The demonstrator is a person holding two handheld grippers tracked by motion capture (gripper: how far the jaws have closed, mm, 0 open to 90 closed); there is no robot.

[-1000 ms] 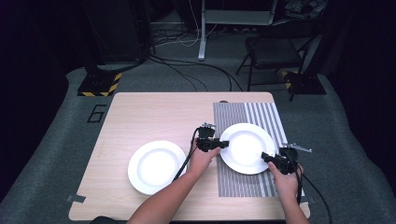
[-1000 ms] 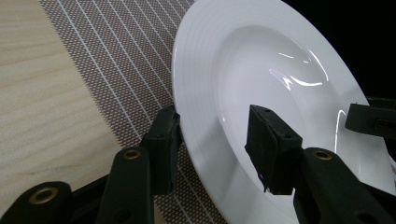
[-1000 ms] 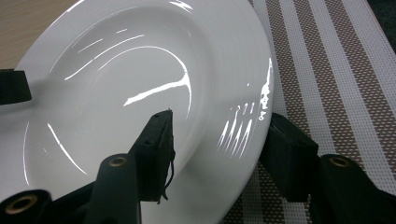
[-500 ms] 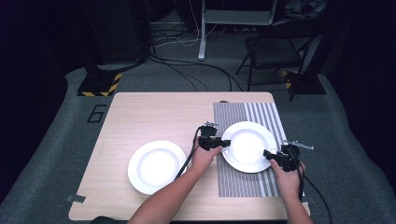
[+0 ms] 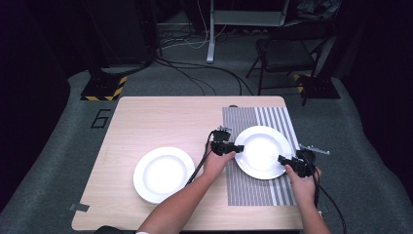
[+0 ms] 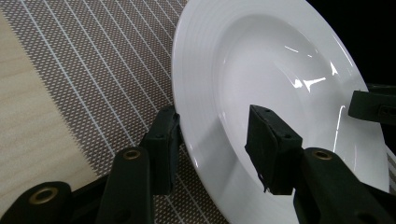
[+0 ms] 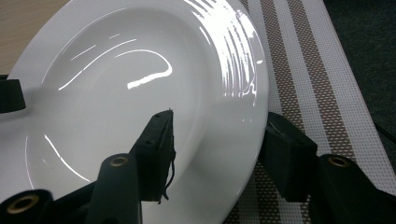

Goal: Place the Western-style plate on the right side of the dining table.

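Note:
A white deep plate (image 5: 263, 151) lies over the striped placemat (image 5: 253, 190) on the right part of the wooden table (image 5: 160, 122). My left gripper (image 5: 237, 147) grips its left rim. In the left gripper view, one jaw sits under the rim of the plate (image 6: 280, 70) and the other over its inside, with the left gripper (image 6: 215, 112) shut on it. My right gripper (image 5: 282, 159) holds the near right rim. In the right gripper view, the right gripper (image 7: 219, 116) likewise straddles the rim of the plate (image 7: 116, 93), one jaw inside and one beneath.
A second white plate (image 5: 164, 174) rests on bare wood at the left front. The placemat (image 6: 93, 56) reaches nearly to the table's right edge. A chair (image 5: 287, 53) and cables stand on the floor beyond the far side.
The plate and both grippers have shifted slightly to the right and away from me. The other plate has stayed put.

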